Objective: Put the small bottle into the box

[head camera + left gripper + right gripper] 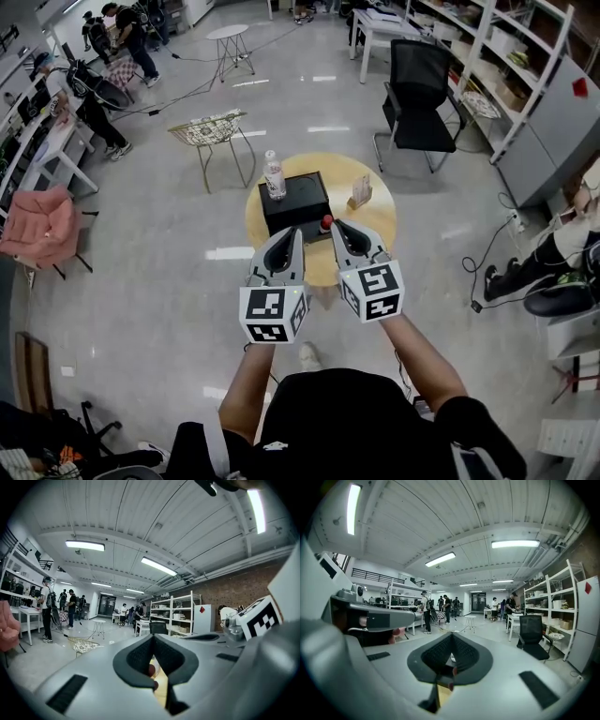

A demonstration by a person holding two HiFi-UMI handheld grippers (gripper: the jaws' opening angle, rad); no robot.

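Observation:
A small clear bottle (274, 175) stands upright on the far left corner of a black box (295, 202), which sits on a round wooden table (375, 220). Both grippers hover side by side over the table's near edge, pointing at the box. The left gripper (297, 231) is shut and holds nothing, its tip just short of the box's near side. The right gripper (336, 225) is shut and empty too, with a red knob (326, 222) just left of its tip. In the left gripper view the jaws (153, 637) meet at the tip. The right gripper view shows its jaws (452, 634) meeting likewise.
A small tan stand (360, 192) sits on the table right of the box. A wire basket table (211, 128) stands to the far left, a black office chair (420, 89) to the far right. Shelving (525, 75) lines the right wall. People work at desks at the far left.

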